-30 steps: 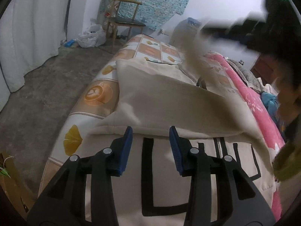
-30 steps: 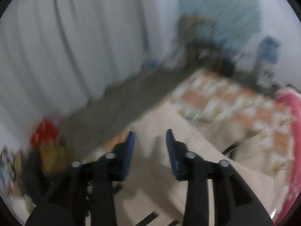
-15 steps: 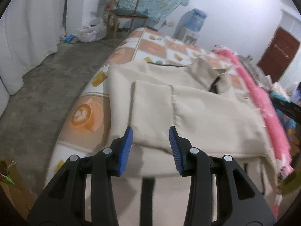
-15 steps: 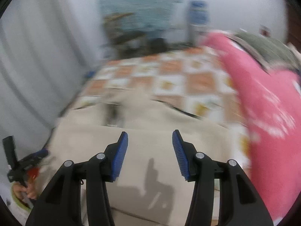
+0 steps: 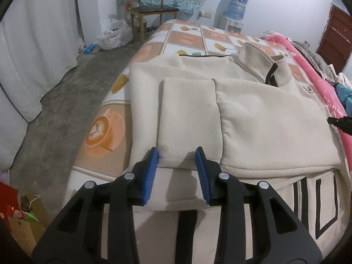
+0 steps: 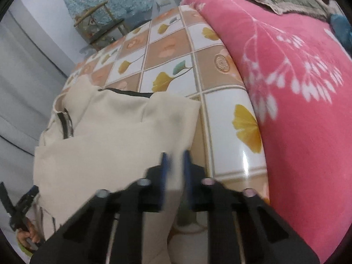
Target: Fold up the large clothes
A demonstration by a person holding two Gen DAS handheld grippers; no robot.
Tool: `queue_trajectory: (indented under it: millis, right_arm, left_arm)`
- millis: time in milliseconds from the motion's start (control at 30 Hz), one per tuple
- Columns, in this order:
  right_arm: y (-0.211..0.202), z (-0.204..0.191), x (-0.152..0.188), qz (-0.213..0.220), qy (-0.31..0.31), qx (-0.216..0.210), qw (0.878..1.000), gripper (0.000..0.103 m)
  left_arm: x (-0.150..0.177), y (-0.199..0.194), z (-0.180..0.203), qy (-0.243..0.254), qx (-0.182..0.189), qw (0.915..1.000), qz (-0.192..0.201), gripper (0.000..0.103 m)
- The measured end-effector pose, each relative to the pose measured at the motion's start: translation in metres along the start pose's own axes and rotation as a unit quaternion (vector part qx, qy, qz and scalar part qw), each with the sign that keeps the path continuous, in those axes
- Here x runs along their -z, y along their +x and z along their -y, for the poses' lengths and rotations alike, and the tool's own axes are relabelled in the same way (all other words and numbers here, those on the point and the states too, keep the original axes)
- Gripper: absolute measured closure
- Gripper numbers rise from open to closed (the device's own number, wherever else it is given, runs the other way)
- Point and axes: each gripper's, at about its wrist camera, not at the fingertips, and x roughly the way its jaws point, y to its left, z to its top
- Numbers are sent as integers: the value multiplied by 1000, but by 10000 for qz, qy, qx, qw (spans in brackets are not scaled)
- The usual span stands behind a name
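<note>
Cream fleece jacket [image 5: 253, 114] lies on the bed just ahead of both tools, the left tool [image 5: 177, 157] half open around the folded sleeve end and the right tool [image 6: 175, 160] just snapped nearly shut at the jacket's side edge, so pinch firmly and lift evenly.

Both wrist views look steeply down, close over the cream jacket [image 5: 253, 114] [image 6: 114, 132], from opposite sides; each shows it.
</note>
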Motion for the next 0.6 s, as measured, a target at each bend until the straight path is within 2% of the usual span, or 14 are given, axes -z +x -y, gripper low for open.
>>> queue_trajectory:
  millis: [167, 333, 433, 567, 600]
  right_arm:
    - [-14, -5, 2, 351, -234, 205, 9989, 97]
    - [-7, 4, 4, 301, -128, 277, 9991, 97]
    - [-14, 3, 3, 371, -30, 460, 9982, 95]
    - [-47, -9, 11, 562, -277, 548, 9965, 89]
    - [-55, -12, 15, 563, -360, 494, 9965, 80]
  left_arm:
    - [8, -4, -1, 19, 22, 9999, -124, 73]
    - [18, -9, 4, 148, 167, 9996, -174, 75]
    - [21, -15, 6, 237, 311, 9992, -130, 75]
    - [22, -23, 10, 343, 414, 9986, -14, 74]
    - [20, -23, 10, 339, 434, 9985, -9, 74]
